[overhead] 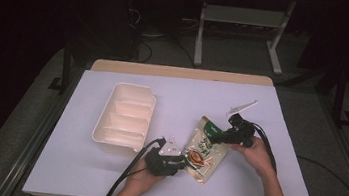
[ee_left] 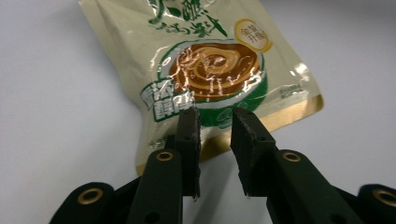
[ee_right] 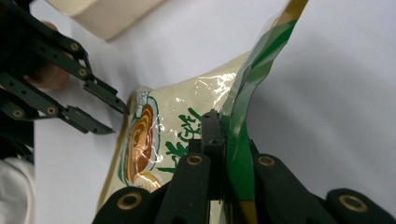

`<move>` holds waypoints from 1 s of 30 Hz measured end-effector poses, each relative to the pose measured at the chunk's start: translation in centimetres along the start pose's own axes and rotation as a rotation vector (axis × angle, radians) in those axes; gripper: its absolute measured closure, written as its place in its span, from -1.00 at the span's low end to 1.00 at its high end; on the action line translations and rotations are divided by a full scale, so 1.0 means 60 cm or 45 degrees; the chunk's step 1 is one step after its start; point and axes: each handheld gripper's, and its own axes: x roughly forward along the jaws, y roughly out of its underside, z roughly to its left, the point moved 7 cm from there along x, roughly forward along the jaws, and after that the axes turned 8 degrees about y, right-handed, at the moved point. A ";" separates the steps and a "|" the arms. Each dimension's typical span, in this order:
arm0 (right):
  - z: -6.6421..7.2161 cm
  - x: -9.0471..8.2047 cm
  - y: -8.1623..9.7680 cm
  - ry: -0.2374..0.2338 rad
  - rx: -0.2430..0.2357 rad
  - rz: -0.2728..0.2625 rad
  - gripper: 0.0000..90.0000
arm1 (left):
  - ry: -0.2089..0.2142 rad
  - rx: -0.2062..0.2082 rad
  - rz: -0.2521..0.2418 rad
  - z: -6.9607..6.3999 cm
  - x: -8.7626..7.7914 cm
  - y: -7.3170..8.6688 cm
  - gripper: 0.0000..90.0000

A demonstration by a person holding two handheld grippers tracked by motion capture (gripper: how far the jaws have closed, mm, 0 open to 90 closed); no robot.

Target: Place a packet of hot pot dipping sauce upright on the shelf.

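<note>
While the sauce pouch (overhead: pixel 205 149) lies on the table (overhead: pixel 276 156) at five o'clock from the tray (overhead: pixel 125 117), your right tool (ee_right: pixel 223 135) pinches its green top edge; your left tool (ee_left: pixel 214 123) gapes slightly, gripping nothing. Reclamp low before pulling.

White divided tray (overhead: pixel 124 118) on the table (overhead: pixel 276 156) — torn-off strip (overhead: pixel 242 107) beyond.

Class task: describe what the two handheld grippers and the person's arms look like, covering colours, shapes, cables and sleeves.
Both the left gripper and the right gripper are black, each with two flat rectangular jaws on linkage arms with brass-coloured rivets. A grey three-cornered plate tops the left one. Black cables trail from both. The forearms are bare, with no sleeves in view.
</note>
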 end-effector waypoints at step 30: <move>0.056 -0.050 -0.051 -0.004 -0.019 -0.120 0.99 | 0.076 0.039 -0.066 -0.041 -0.065 0.031 0.33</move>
